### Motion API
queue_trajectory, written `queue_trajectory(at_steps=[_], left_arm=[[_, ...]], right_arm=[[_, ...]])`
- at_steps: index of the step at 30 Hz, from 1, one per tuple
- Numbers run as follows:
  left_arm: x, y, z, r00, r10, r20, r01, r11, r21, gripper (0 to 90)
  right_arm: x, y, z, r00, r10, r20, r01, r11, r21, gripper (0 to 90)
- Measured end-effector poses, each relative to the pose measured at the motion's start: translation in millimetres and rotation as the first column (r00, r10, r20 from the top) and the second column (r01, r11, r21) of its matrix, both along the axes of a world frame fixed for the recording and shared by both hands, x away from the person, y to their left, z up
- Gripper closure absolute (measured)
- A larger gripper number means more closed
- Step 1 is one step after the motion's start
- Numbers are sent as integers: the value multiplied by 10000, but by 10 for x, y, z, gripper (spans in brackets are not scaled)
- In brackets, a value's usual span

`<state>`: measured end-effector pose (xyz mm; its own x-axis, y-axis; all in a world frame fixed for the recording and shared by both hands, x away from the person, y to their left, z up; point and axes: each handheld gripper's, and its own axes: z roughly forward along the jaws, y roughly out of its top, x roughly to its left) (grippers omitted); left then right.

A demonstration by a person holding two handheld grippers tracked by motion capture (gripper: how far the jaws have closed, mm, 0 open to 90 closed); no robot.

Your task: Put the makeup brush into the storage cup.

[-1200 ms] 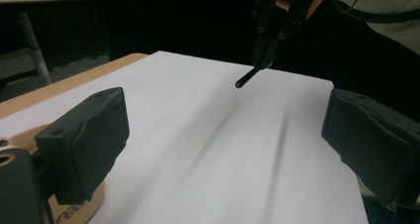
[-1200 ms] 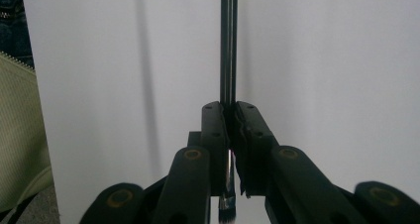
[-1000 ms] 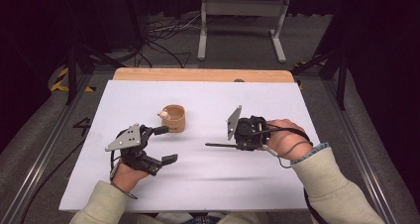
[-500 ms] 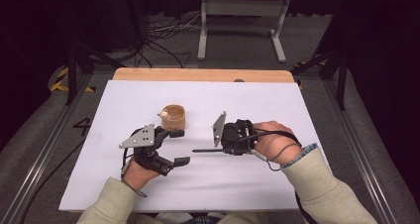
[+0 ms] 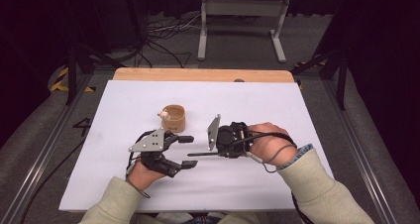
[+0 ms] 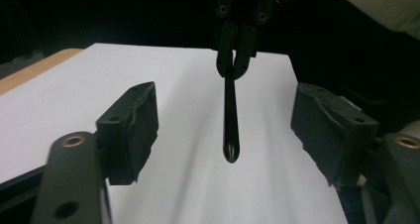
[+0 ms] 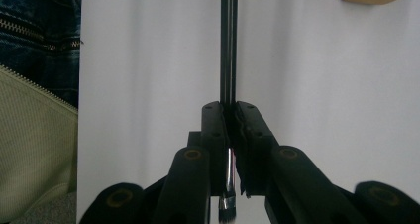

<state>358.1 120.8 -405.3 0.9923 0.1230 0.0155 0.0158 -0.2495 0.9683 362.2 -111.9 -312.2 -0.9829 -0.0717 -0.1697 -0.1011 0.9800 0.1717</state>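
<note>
Now, from the high view, the right gripper [image 5: 214, 153], clamped on a thin black brush [image 5: 203, 154], has slid leftward toward the left gripper [image 5: 187, 151], beside the wooden cup [image 5: 174, 117]; in the left gripper view, its jaws, just narrowing, flank the brush handle [image 6: 230, 120] untouched; in the right gripper view, the bristles [image 7: 227, 204] sit behind the closed pads; a handover seems imminent.

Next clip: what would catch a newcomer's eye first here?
First, the thin black stick at the middle of the white table, clamped in the right gripper and pointing at the left gripper. That gripper's fingers have just been closing, but they stand apart on either side of the stick's tip without touching it. Behind the left gripper stands a small wooden cup.
</note>
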Motion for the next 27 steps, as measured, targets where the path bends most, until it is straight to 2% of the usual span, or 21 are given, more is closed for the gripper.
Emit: queue_trajectory(at_steps=[6,8,14,15,19,23,27], left_arm=[[-9,-11,-16,9998,-187,-18,187,9994,287,389],[-12,4,-15,9998,-185,2,184,9995,274,456],[3,23,-17,9996,-287,-80,290,9988,389,546],[4,23,-20,9990,-320,-324,332,9987,383,580],[20,41,-22,9977,-441,-512,451,9988,190,636],[37,53,-26,9956,-516,-778,541,9981,301,719],[38,57,-30,9948,-640,-796,664,9974,279,755]], right_arm=[[-20,68,6,9999,139,3,-139,9999,-26,840],[-24,81,18,9999,117,8,-116,9999,-87,840],[-34,90,68,9999,148,63,-147,9999,-67,840],[-37,94,80,9998,176,74,-176,9998,-54,840],[-40,104,77,9998,198,32,-198,9998,40,840],[-33,114,62,9996,270,-55,-270,9996,-2,840],[-35,119,54,9996,292,-56,-291,9996,50,840]])
